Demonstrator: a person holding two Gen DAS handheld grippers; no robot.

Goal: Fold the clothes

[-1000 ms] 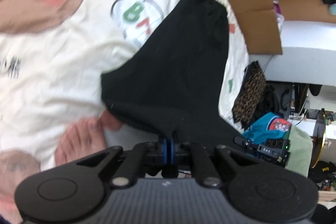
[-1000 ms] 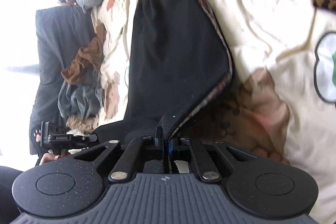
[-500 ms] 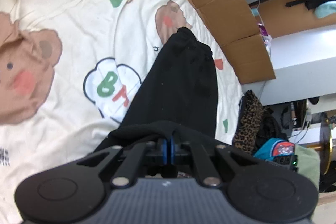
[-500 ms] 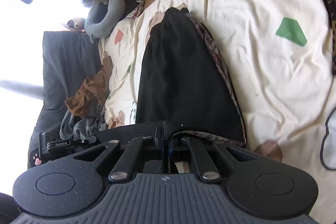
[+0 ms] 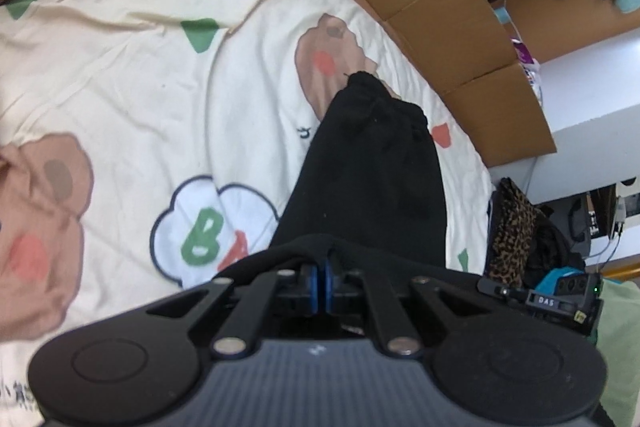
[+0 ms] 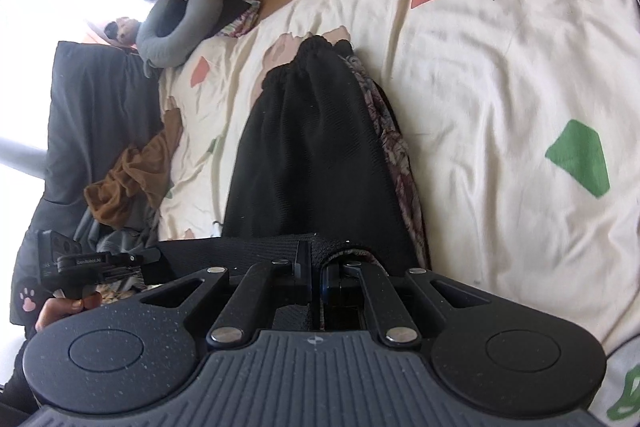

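Note:
A pair of black trousers point(image 5: 372, 183) lies stretched out lengthwise on the cream cartoon-print bed sheet point(image 5: 140, 99), its gathered cuff at the far end. My left gripper point(image 5: 323, 267) is shut on the near black edge of the trousers. In the right wrist view the same black trousers point(image 6: 316, 155) run away from me, with a patterned lining showing along their right side. My right gripper point(image 6: 316, 267) is shut on the ribbed waistband. The other handheld gripper point(image 6: 100, 263) shows at the left, held by a hand.
Flattened cardboard point(image 5: 432, 3) lines the far side of the bed. A brown garment point(image 6: 128, 179) and grey clothes lie at the bed's left edge beside a grey neck pillow point(image 6: 180, 23). A leopard-print item point(image 5: 512, 231) and a cluttered floor are off the right edge.
Both grippers have pulled back along the bed with the trousers, which now lie drawn out long and narrow. A bare foot seen in the left wrist view earlier is out of view.

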